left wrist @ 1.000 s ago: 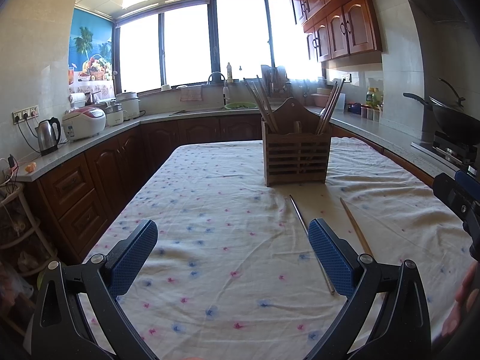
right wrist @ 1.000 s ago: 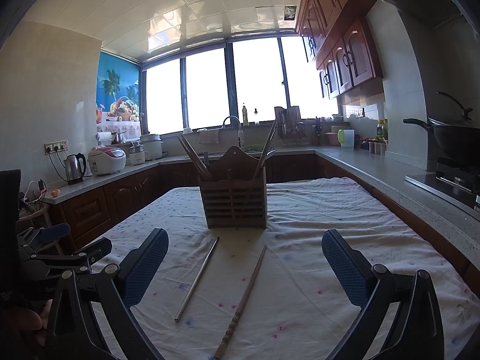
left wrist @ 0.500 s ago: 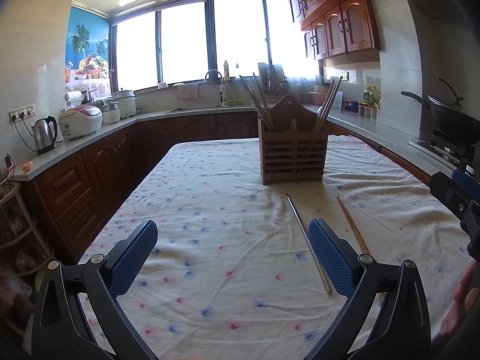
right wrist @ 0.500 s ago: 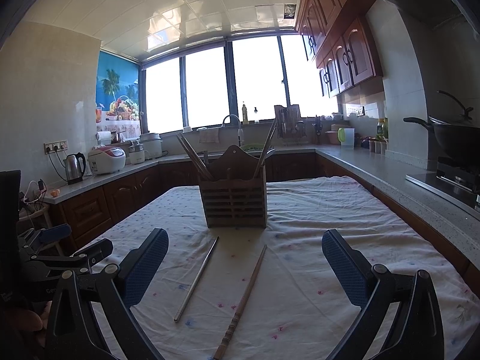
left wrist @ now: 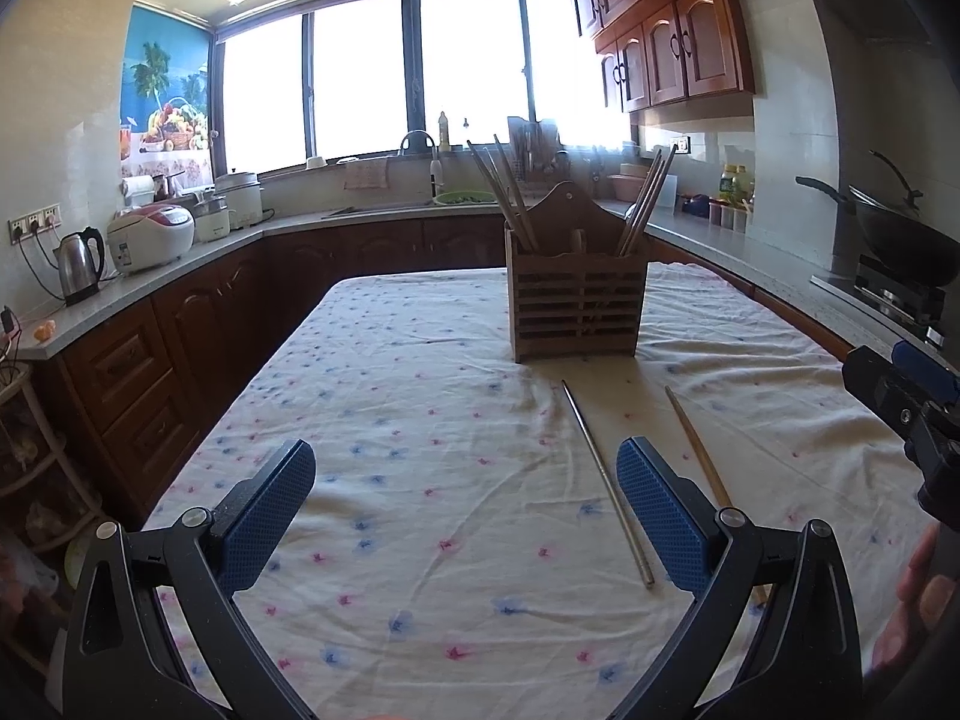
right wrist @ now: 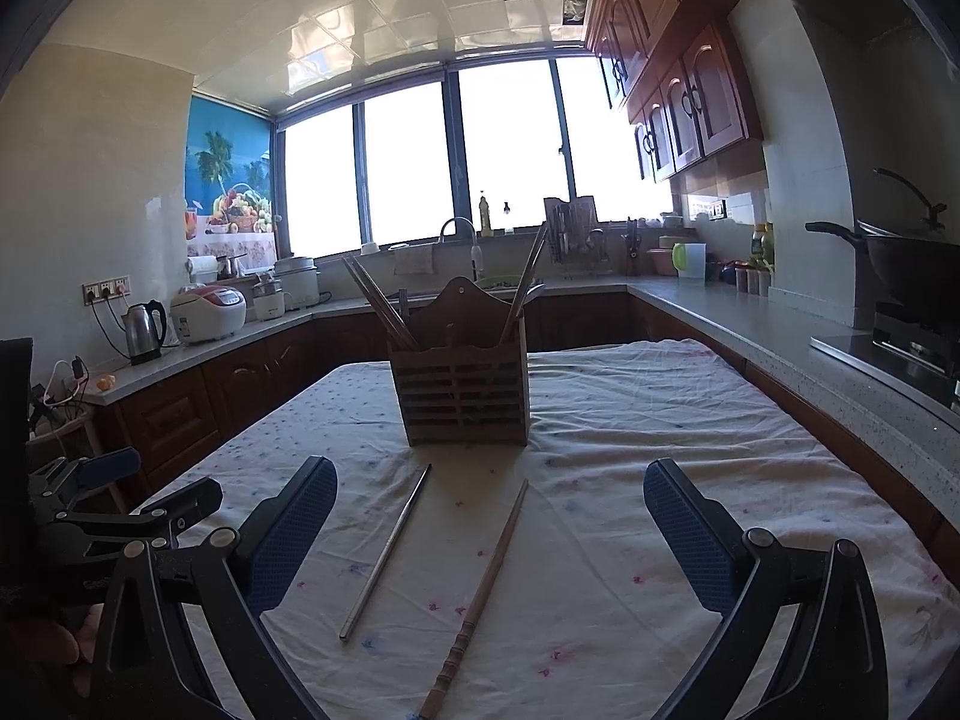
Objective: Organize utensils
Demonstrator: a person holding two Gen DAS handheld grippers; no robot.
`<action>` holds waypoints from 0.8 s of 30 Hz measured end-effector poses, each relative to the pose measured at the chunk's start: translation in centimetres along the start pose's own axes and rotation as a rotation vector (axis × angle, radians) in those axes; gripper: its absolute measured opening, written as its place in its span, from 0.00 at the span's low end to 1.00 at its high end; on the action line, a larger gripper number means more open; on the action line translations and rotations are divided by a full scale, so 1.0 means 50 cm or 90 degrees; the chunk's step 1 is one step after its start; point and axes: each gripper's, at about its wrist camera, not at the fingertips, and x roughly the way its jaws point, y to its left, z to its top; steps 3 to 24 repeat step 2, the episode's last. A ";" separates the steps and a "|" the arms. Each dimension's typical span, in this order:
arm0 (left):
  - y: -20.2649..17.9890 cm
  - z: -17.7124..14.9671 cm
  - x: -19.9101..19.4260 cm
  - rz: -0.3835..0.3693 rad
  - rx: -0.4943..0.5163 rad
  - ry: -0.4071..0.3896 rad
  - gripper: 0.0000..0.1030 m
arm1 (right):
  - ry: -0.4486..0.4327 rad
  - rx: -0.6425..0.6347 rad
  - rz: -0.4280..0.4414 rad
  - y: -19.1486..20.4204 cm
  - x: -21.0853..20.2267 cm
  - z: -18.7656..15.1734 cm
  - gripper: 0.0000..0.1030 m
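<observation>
Holding both tools above the table, I have my left gripper [left wrist: 465, 510] and my right gripper [right wrist: 492, 534] spread wide and empty. On the white cloth with small pink and blue flowers [right wrist: 630, 420] two loose sticks lie near me: a thin grey metal chopstick [right wrist: 387, 552] on the left and a longer brown wooden chopstick with a ringed thick end [right wrist: 477, 594] on the right. Their long axes run from near to far, toward the slatted brown wooden utensil holder [right wrist: 465, 396], which stands upright beyond them with other chopsticks leaning inside. Both sticks lie between my right fingers, while from the left tool they are off to the right, the metal one [left wrist: 606, 480] beside its right finger. I judge the right gripper is better placed.
</observation>
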 end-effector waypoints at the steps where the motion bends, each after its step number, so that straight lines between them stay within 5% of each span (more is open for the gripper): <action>1: -0.001 0.000 0.000 -0.002 0.001 0.001 1.00 | 0.001 0.000 0.000 0.001 0.000 0.000 1.00; 24: -0.001 0.001 0.001 -0.005 0.002 0.002 1.00 | 0.001 0.000 0.001 0.000 0.001 0.001 1.00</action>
